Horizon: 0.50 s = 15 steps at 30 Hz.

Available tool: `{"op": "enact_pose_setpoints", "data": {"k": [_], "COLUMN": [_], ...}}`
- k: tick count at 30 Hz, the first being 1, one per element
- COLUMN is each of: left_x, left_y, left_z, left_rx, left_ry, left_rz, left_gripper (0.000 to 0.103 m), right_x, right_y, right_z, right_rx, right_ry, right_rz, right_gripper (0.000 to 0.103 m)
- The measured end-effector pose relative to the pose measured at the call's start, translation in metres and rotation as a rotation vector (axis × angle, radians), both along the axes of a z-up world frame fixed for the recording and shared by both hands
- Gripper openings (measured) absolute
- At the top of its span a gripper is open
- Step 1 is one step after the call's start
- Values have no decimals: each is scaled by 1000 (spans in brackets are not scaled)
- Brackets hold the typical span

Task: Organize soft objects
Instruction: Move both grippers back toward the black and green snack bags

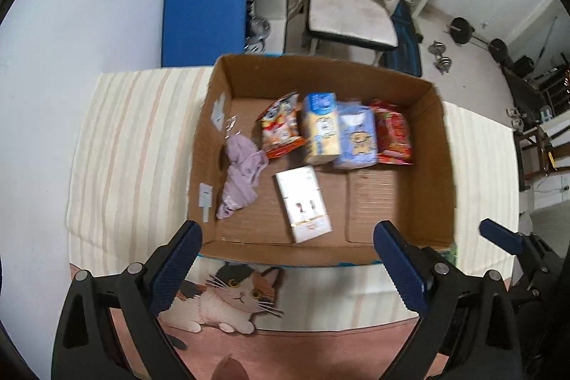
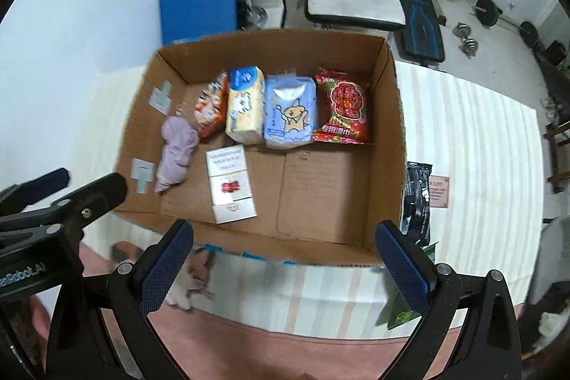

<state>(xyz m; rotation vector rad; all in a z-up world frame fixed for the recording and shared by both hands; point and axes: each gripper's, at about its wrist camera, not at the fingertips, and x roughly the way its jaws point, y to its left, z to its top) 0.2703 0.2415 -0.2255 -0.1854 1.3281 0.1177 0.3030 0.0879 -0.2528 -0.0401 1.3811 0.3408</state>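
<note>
Both grippers — left (image 1: 286, 267), right (image 2: 285, 264) — hang released over the box (image 2: 388, 95). The lilac cloth (image 2: 174, 152) looks limp and light — best pinched mid-bunch.

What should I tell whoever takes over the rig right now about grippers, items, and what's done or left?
Left gripper: open, empty, above the near edge of the cardboard box.
Right gripper: open, empty, over the same edge.
In the box: a back row of orange snack pack, yellow tissue pack, blue tissue pack and red wipes pack; in front, the purple cloth and white box.
Left: a black pack and something green lie outside on the striped cloth, right of the box; probably next to go in.
</note>
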Motion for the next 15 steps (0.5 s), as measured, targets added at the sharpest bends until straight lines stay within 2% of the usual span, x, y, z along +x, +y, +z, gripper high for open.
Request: {"op": "enact_pose_setpoints", "data": {"k": [4,8,11,14,15], "left_x": [-9,-9,1,14,18], "left_y": [-43,-94,-130,-159,-169], "left_z": [15,6,-15,-36,-42], "left_rx": [88,194,242,276,280], "left_ry": [-56,-63,-29,19,31], "left_rz": [-76,-167,-224,-263,-273], "left_gripper": [99,99,99,99,99], "right_x": [-8,-17,-25,-31,-34], "right_y": [-44,-108,-154,-184,-190], "right_z": [9,-12,-52,-106,-126], "right_rx": [58,-9,-74,-97,-100], "right_ry": [16,41,100,199,230], "right_rz": [-37,-132,-205,-251,-256], "right_gripper": [103,103,103,103,98]}}
